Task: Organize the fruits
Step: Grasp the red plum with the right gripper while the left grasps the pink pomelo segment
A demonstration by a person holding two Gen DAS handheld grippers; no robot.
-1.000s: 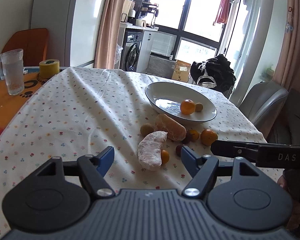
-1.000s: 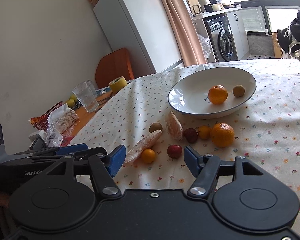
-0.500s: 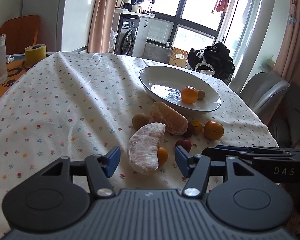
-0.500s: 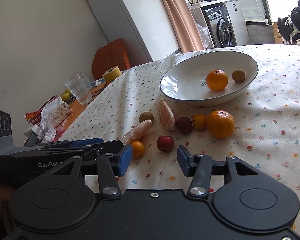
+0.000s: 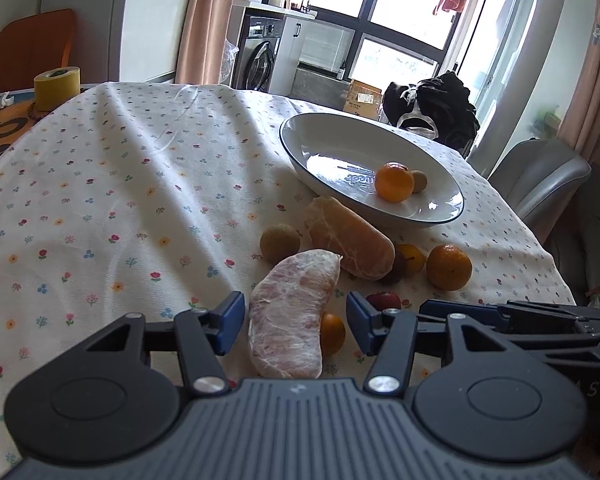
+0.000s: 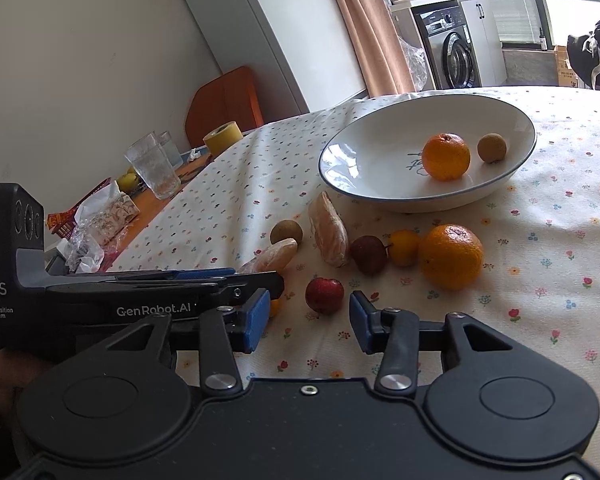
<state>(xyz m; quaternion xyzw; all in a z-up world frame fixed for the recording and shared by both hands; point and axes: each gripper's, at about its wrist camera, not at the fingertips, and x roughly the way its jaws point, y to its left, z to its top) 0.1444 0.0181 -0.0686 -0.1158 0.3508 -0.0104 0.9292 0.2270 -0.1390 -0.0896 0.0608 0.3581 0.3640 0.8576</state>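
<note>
White oval ceramic bowl [image 6: 380, 188]: holds one orange, one brown fruit | left claw [image 5: 295, 322]: released, straddling pale peeled citrus segment [image 5: 292, 316] on tabletop | right claw [image 6: 309, 320]: released, before small red fruit [image 6: 324, 295]

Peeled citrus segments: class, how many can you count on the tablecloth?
2. The pinkish segment lies between the left gripper fingers; the orange segment lies beside the bowl. Nothing suggests more are hidden.
</note>
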